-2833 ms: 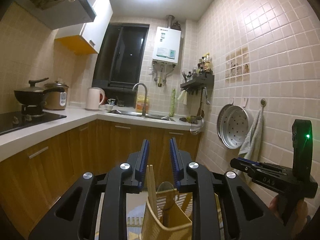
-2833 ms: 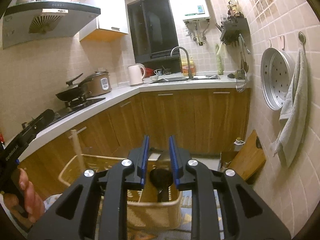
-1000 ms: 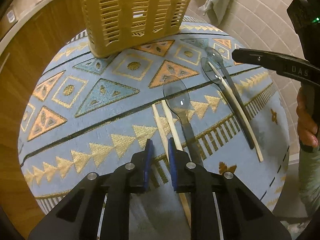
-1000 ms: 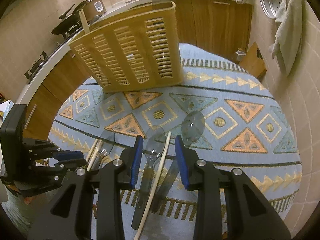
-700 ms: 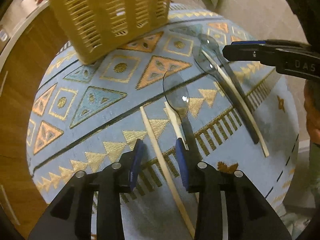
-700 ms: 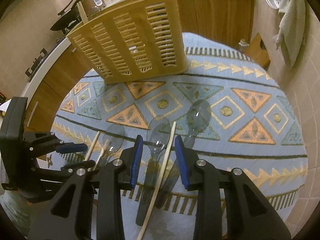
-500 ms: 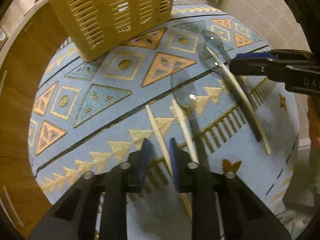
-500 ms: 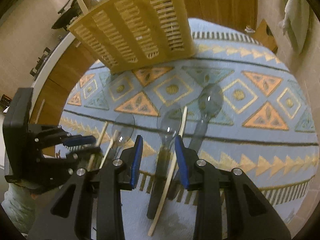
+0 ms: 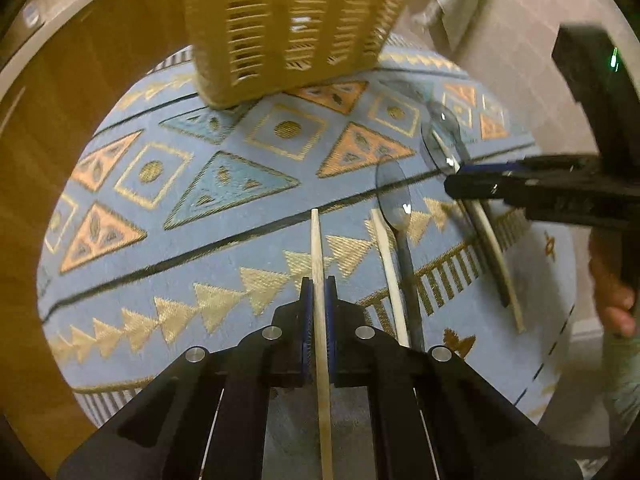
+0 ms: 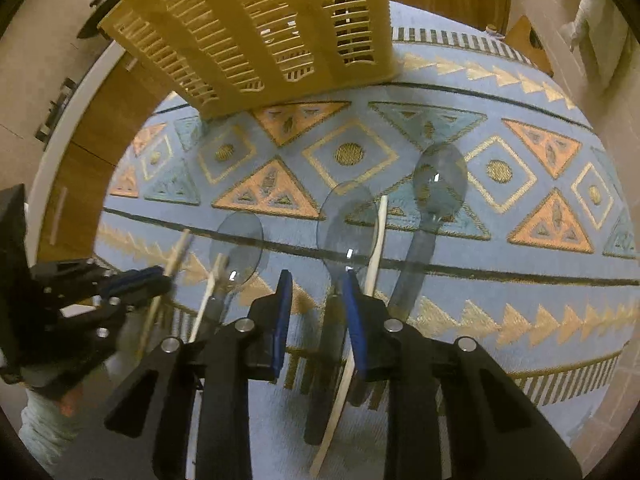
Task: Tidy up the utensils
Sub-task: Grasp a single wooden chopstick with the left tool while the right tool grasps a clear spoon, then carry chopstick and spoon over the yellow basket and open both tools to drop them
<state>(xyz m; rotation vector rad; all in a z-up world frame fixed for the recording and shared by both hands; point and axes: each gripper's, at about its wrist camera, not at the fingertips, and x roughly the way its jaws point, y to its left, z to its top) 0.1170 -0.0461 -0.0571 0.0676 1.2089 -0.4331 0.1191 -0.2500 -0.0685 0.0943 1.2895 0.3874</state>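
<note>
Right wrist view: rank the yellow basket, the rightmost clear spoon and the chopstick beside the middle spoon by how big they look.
1. Yellow slatted basket, clearly largest.
2 and 3. Rightmost clear spoon and chopstick: unsure. The chopstick looks longer but thinner, and runs nearer the camera.

Your rug (image 10: 500,312) is woven cloth, matt, coarse nap, blue with gold and orange thread. Basket (image 10: 256,20) is slatted yellow plastic, dull sheen. Spoons (image 10: 440,184) are smoky clear plastic, glossy, catching glints. Chopstick (image 9: 318,248) is pale bare wood, matt. Your gripper (image 9: 316,292) is matt black plastic with bright metal screws
</note>
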